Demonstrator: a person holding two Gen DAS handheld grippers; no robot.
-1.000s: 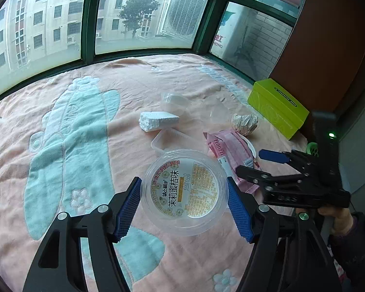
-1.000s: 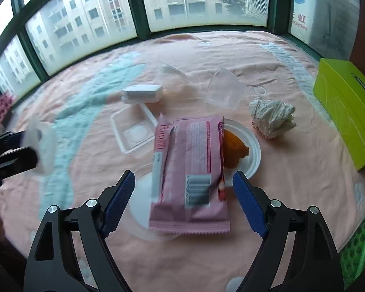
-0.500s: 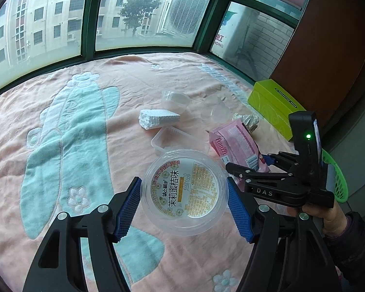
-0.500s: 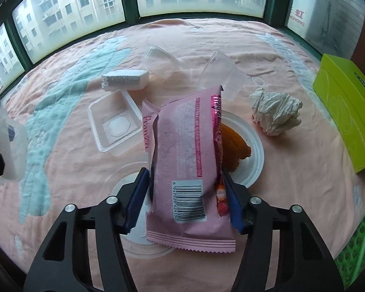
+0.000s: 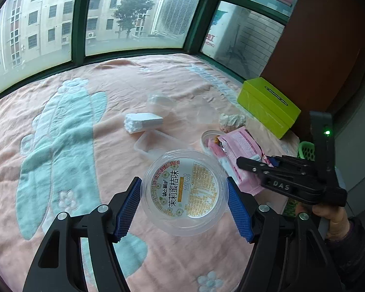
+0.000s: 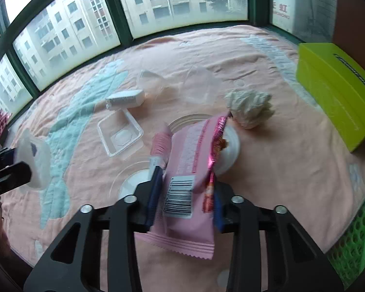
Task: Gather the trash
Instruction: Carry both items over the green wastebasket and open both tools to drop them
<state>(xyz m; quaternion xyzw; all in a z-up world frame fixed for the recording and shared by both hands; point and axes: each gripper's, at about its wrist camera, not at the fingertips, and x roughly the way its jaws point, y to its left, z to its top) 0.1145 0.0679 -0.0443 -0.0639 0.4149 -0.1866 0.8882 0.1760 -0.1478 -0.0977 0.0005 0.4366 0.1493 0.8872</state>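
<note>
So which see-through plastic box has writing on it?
The round tub held in the left claw; its lid has a printed label. The rectangular tray is plain.

On the label of the round clear plastic cup [image 5: 185,191], the large Chinese characters "茉莉蜜桔味" are printed, with the small date figures "20261009" beside them. The letters "DAS" are embossed on the black body of the right gripper [image 5: 270,163]. A barcode is printed on the pink wrapper [image 6: 189,170]; its digits cannot be read clearly.
</note>
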